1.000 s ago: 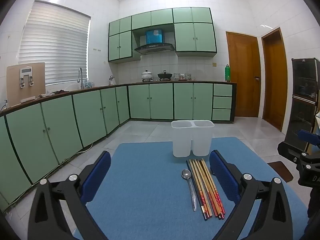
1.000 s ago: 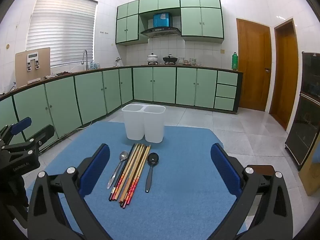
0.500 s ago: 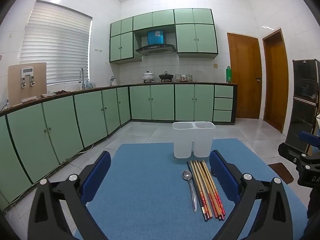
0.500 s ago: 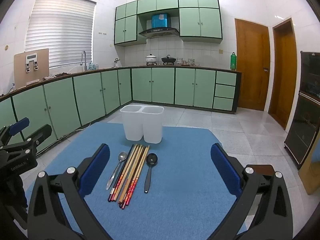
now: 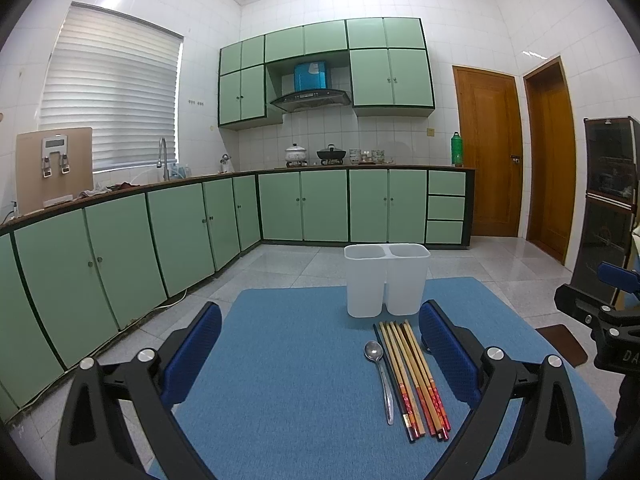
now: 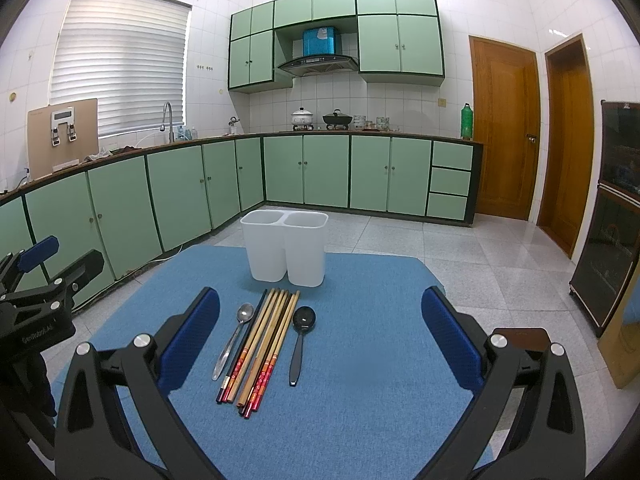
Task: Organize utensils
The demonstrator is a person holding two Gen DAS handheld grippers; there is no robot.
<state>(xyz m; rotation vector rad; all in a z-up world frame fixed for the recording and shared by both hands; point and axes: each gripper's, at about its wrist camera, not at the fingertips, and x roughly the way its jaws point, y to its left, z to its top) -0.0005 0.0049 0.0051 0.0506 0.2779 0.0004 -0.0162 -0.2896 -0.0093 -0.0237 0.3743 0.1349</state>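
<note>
Right wrist view: nothing is sorted yet. Both bins point(image 6: 285, 246) are seen ahead of the right claw point(image 6: 320, 344), apparently empty. The chopsticks point(image 6: 262, 346), steel spoon point(image 6: 236, 336) and black spoon point(image 6: 300, 340) lie between its spread fingers on the tabletop point(image 6: 360, 400). The left claw point(image 5: 320, 354) is likewise held wide, empty; every piece remains to be binned.

A two-compartment holder point(image 6: 285, 251) stands on the desk point(image 6: 360, 400) toward its far edge. Just in front of the holder, a bundle of chopsticks point(image 6: 262, 342) lies flat, pointing at it. A metal spoon point(image 6: 234, 338) lies just left of the chopsticks, a ladle-shaped spoon point(image 6: 300, 340) just right of them. Nearer than the holder, the left claw point(image 5: 320, 354) hangs over the desk to its left, the right claw point(image 6: 320, 338) to its right.
</note>
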